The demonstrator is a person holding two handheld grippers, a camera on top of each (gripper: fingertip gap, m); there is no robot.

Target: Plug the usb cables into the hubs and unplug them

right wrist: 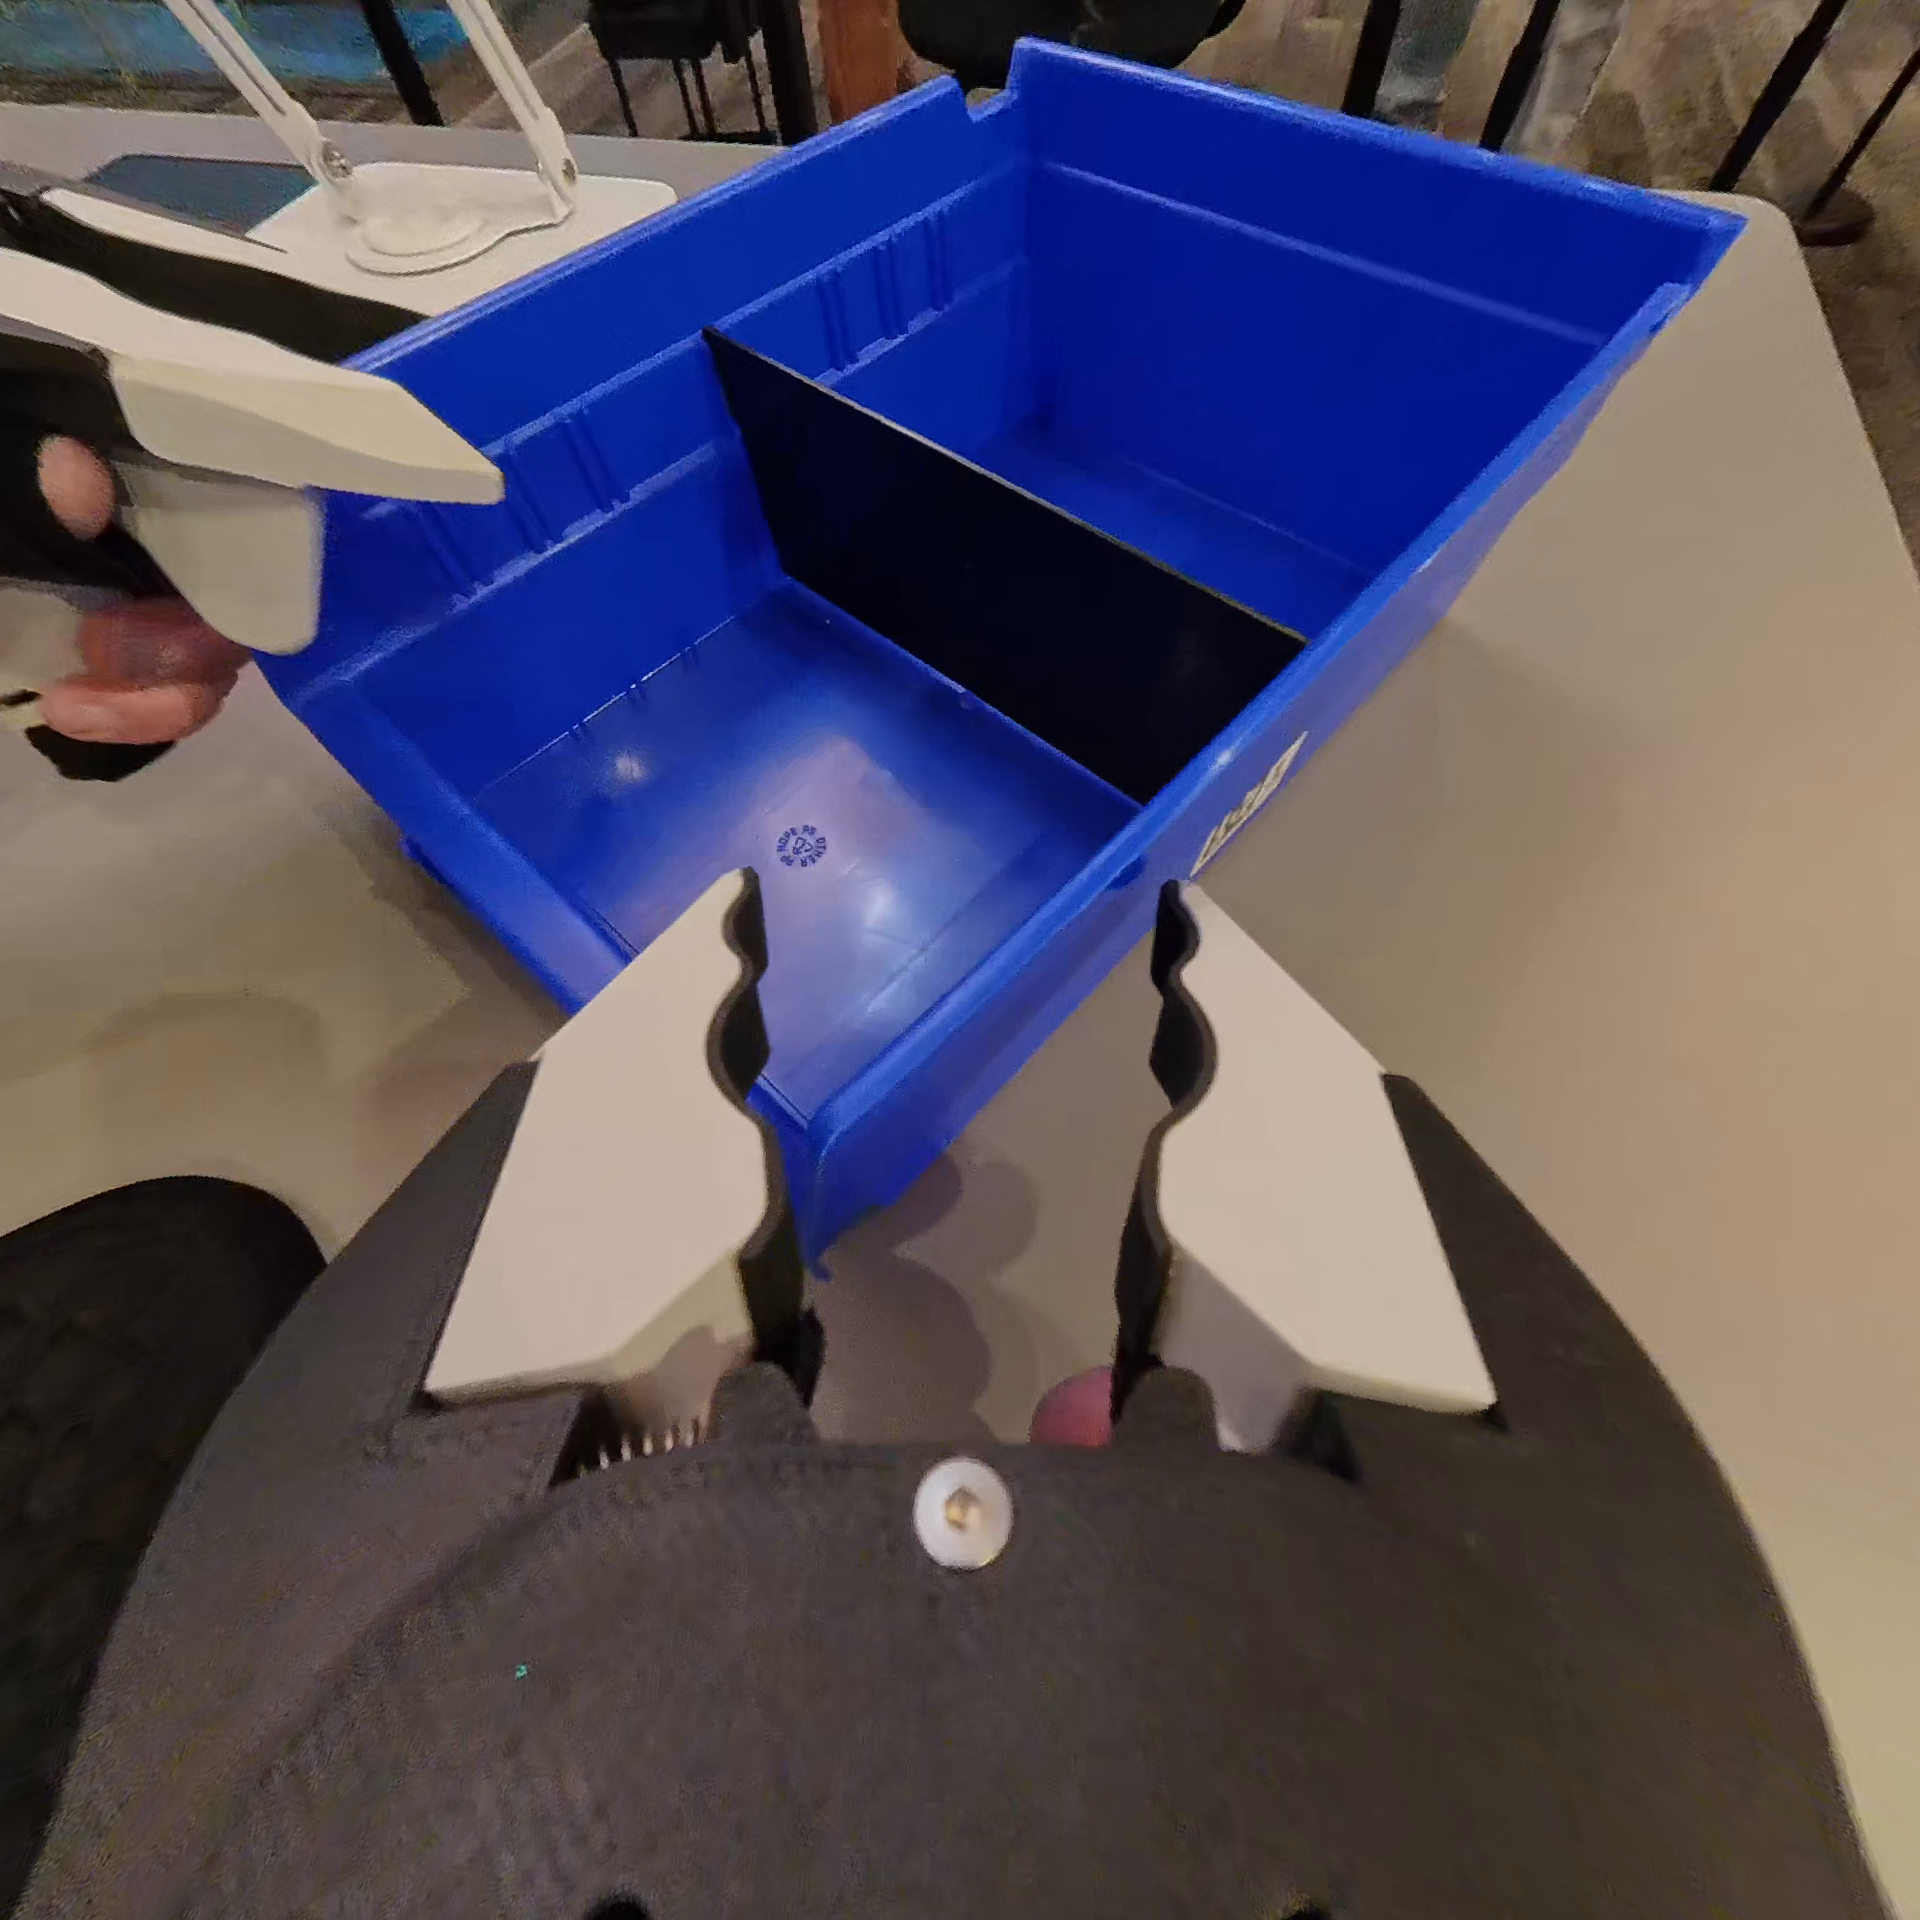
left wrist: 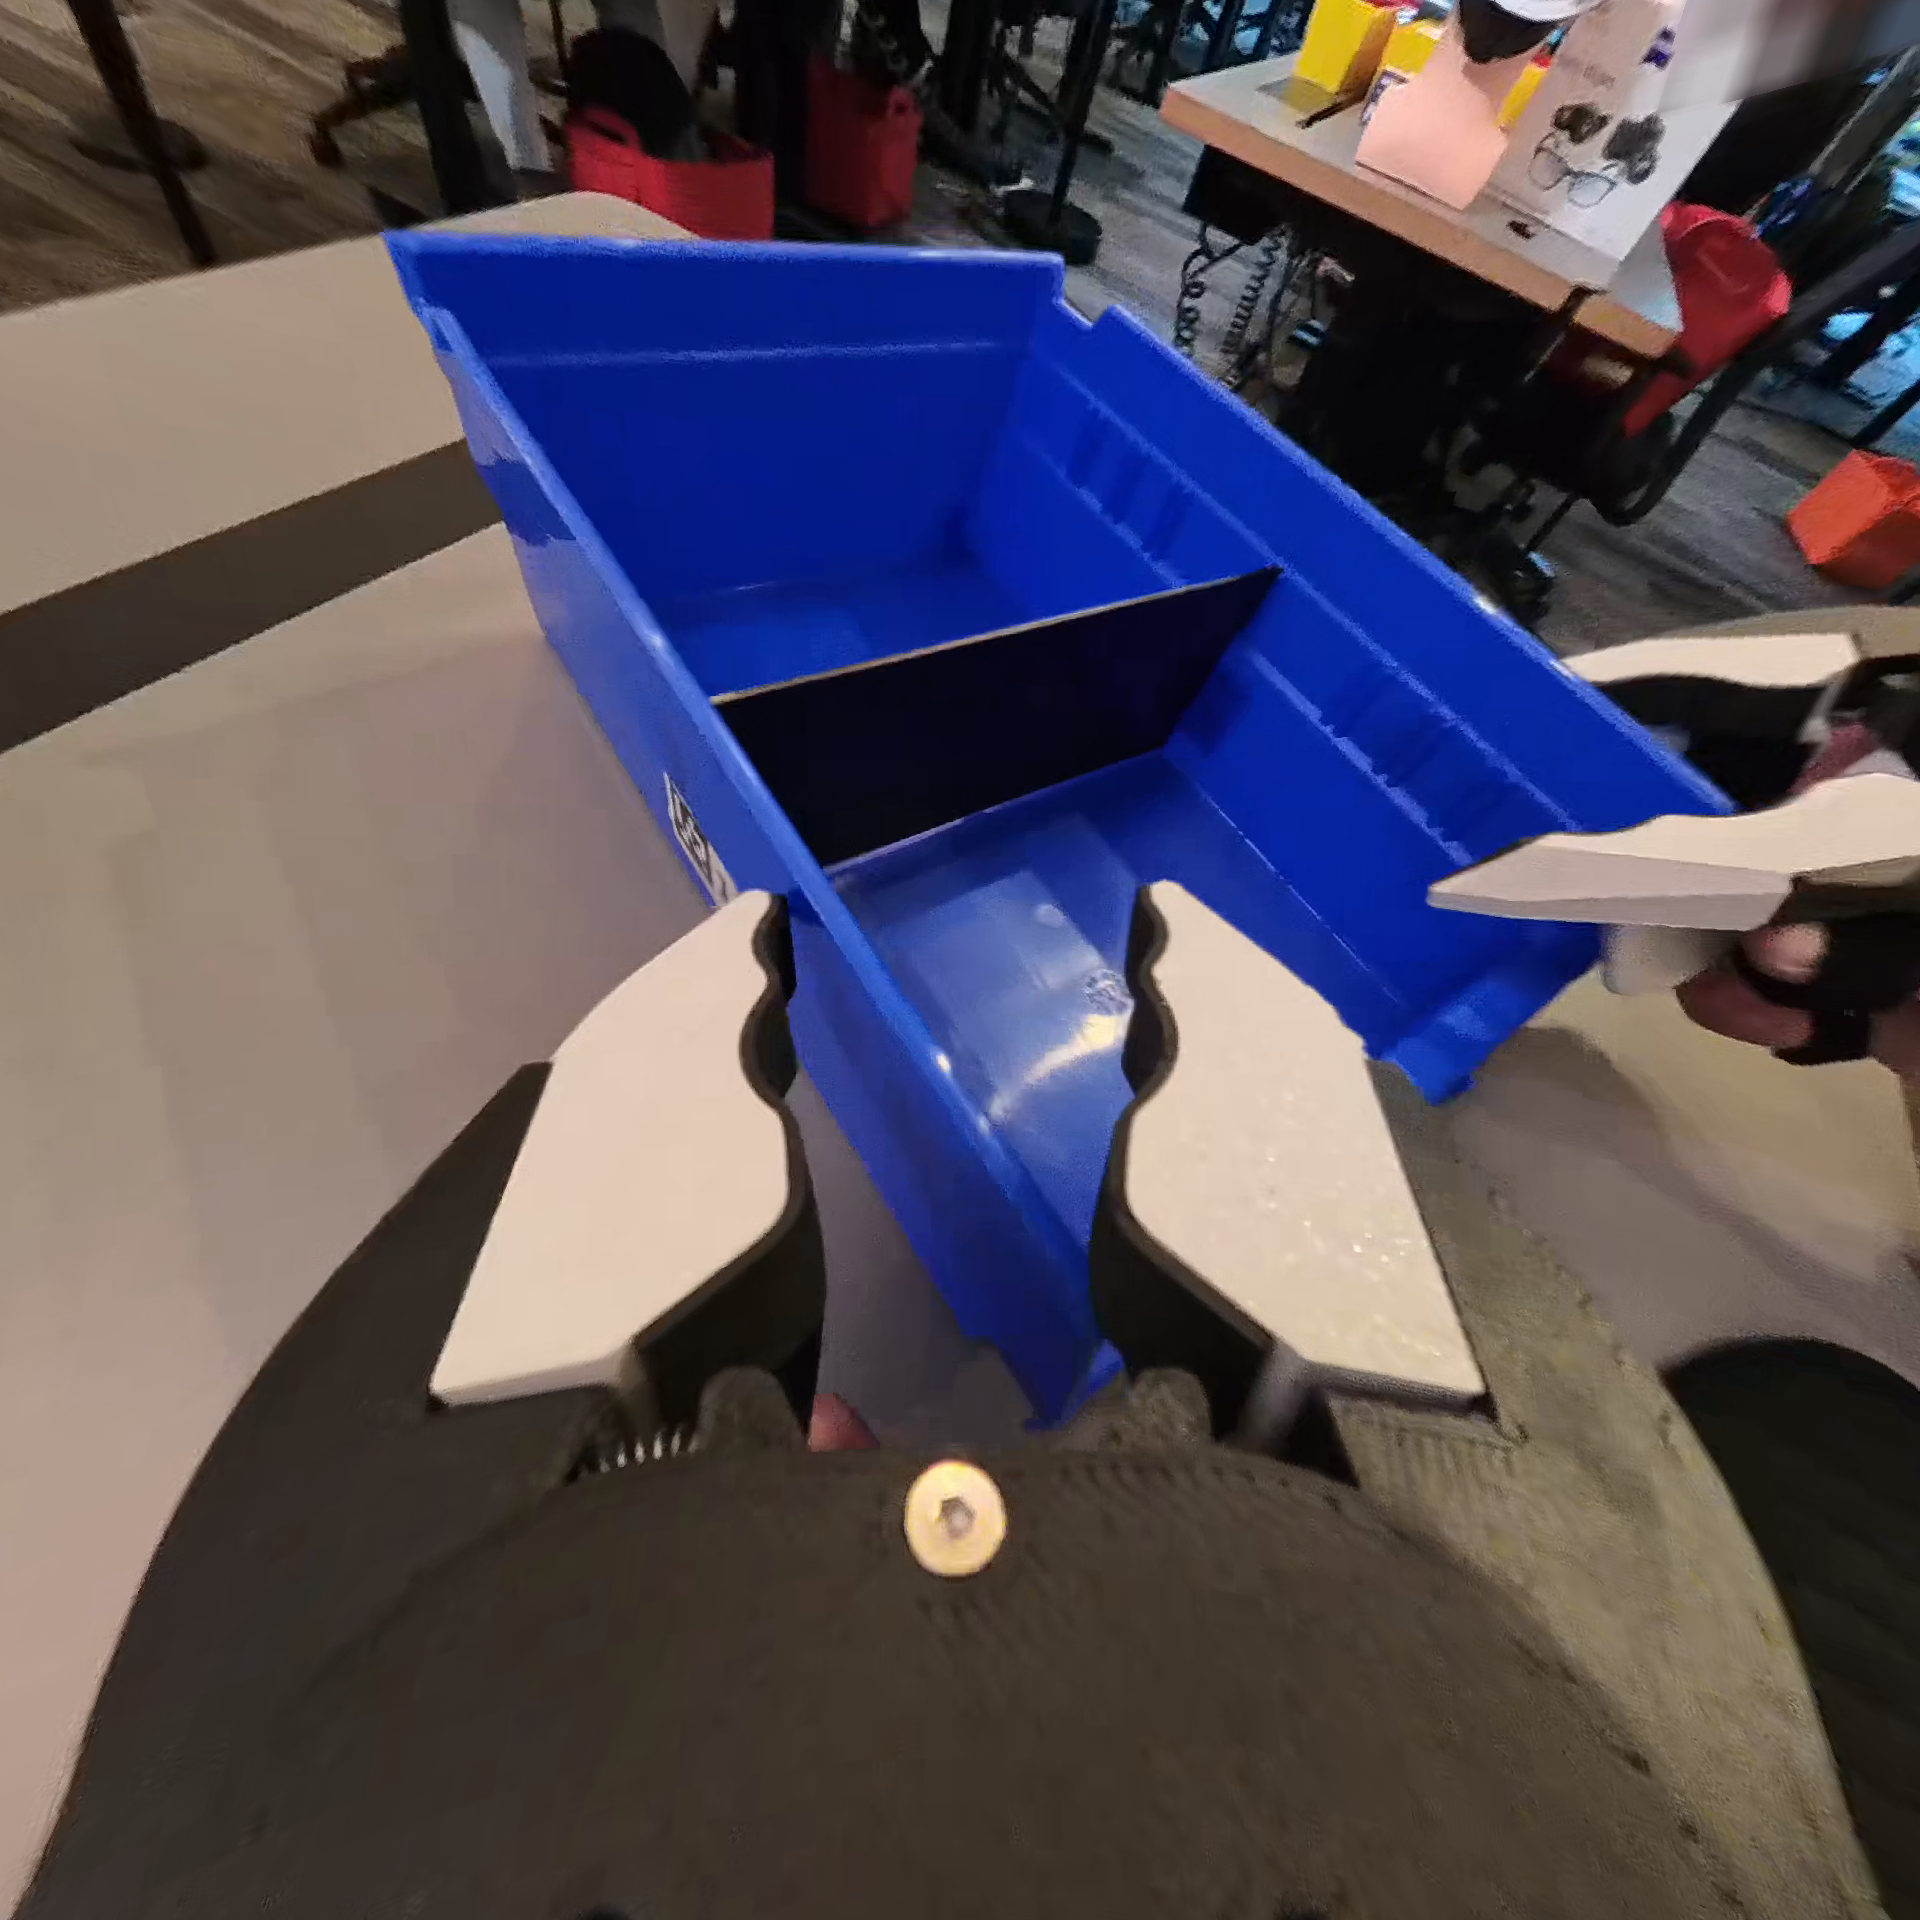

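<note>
A blue plastic bin (left wrist: 727, 416) stands on the light table, split by a black divider (left wrist: 987, 748) into two empty compartments. No cable or hub shows in either view. My left gripper (left wrist: 961, 904) is open, its jaws on either side of the bin's near left wall. My right gripper (right wrist: 958, 888) is open over the bin's (right wrist: 1299, 260) near corner, on the divider's (right wrist: 987, 540) near side. Each gripper shows in the other's view: the right one (left wrist: 1507, 779) at the bin's right wall, a finger (right wrist: 312, 416) of the left one by the left wall.
A white lamp base (right wrist: 457, 208) and a dark flat device (right wrist: 197, 192) sit on the table behind the bin. A dark strip (left wrist: 208, 592) crosses the table (left wrist: 312, 935). Beyond it are red bags (left wrist: 675, 177) and a work table with boxes (left wrist: 1455, 208).
</note>
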